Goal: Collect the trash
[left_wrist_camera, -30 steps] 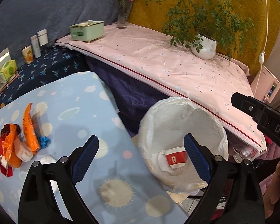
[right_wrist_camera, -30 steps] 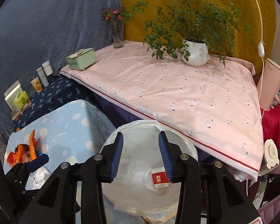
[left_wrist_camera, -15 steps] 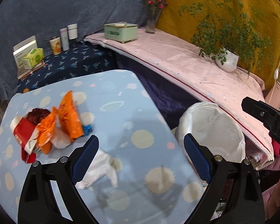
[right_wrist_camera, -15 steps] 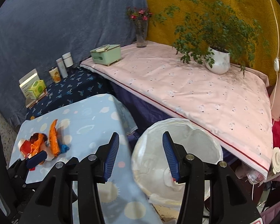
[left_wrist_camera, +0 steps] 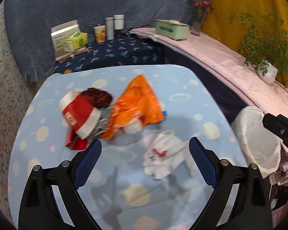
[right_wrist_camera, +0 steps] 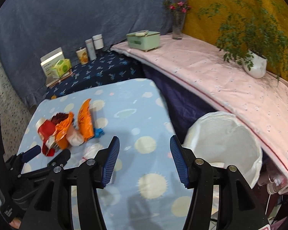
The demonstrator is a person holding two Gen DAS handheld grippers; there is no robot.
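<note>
Clearly the step in hand is the next pickup, and the left gripper (left_wrist_camera: 145,154) is best placed for it: its jaws stand wide apart and hold nothing, hovering above the table (left_wrist_camera: 182,88) with the white wrapper (left_wrist_camera: 163,156) between and just beyond the fingertips. The right gripper (right_wrist_camera: 144,156) is likewise spread and empty, poised over bare cloth between the trash and the bin (right_wrist_camera: 222,140).

The remaining trash lies in a loose heap toward the far left of the table: a red cup (left_wrist_camera: 79,114) on its side, an orange bag (left_wrist_camera: 138,105) leaning against it, and a small white wad (left_wrist_camera: 132,128) tucked under the bag. The white wrapper lies apart from the heap, nearest the left gripper.

To do this well, I would take the wrapper first, since it lies alone. It looks thin and limp, so the fingers should come down until they nearly touch the cloth, straddle its bunched middle near the red mark, and close fully. The risk, as I judge it, is pinching the tablecloth too. The bin sits off the table's right edge, so carry the wrapper well over the rim before letting go.
</note>
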